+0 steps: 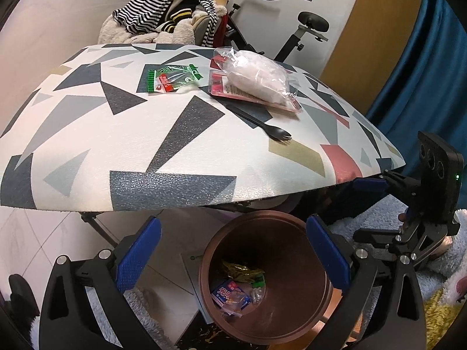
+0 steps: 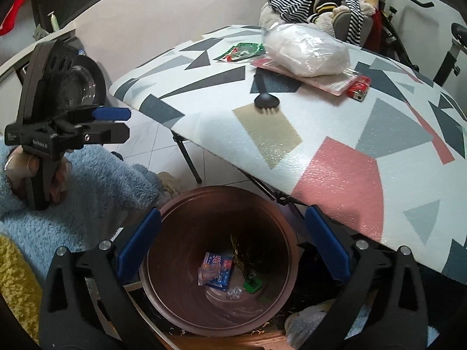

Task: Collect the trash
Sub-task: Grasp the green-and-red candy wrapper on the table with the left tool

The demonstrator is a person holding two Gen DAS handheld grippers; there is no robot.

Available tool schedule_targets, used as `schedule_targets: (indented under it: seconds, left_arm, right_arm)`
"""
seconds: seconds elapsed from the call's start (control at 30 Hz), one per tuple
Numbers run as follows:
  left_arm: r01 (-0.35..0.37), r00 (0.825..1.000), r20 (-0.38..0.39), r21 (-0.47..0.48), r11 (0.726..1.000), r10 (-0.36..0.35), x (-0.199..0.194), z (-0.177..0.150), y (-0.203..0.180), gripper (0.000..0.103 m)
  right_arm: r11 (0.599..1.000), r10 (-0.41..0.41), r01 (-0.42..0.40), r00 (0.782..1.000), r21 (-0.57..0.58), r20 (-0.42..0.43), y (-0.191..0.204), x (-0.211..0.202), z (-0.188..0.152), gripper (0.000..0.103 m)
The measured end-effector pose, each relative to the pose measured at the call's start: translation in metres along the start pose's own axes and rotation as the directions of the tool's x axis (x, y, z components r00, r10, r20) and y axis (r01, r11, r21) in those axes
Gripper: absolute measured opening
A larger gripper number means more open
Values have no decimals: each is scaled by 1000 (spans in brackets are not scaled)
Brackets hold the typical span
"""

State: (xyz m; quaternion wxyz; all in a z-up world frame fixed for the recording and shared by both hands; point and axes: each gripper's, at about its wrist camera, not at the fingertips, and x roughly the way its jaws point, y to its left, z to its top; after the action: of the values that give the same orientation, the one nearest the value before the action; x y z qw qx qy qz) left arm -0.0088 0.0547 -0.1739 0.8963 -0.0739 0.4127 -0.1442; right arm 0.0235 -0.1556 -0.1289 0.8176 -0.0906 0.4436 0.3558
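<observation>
Left gripper: jaws spread wide, nothing btwn pads; hangs over the bin mouth. Seen side-on in right wrist view, far left, fingers apart.
Right gripper: jaws spread wide, empty; over the bin. In left wrist view only its body shows at right edge; fingers mostly hidden under table edge there.
Bin: brown, round, on floor below near table edge. Holds blue packet, gold wrapper, green scrap, clear bits.
Table: white top w/ grey, navy, pink, tan shapes.
Green/red wrapper: flat on table, far side, left of white bag.
White plastic bag: lies on red card pack, far right of table.
Black spork: on table, just near-side of red pack, tines toward near edge.
Red lighter: beside red pack's right end.
Clothes pile: striped, behind table.
</observation>
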Motion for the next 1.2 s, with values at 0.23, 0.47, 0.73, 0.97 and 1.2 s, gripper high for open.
schedule_targets:
  seconds: [0.23, 0.47, 0.73, 0.97, 1.2]
  left_arm:
    - [-9, 1000, 4, -11, 1000, 9, -1, 0, 2, 97]
    - [-1, 1000, 28, -75, 997, 4, -3, 5, 15, 97]
    - [21, 1000, 0, -81, 997, -21, 4, 42, 26, 97]
    - [-5, 998, -57, -122, 992, -2, 37, 103, 43, 97]
    - [-42, 998, -59, -264, 963, 27, 83, 164, 83, 90]
  right_arm:
    - [999, -21, 21, 1000, 37, 3, -5, 0, 1, 97]
    - [997, -18, 18, 1000, 76, 8, -14, 0, 2, 97]
    - [974, 83, -97, 993, 204, 80, -46, -8, 14, 97]
    - [979, -58, 38, 994, 199, 95, -67, -14, 32, 97]
    - [967, -117, 95, 990, 237, 82, -99, -11, 47, 97]
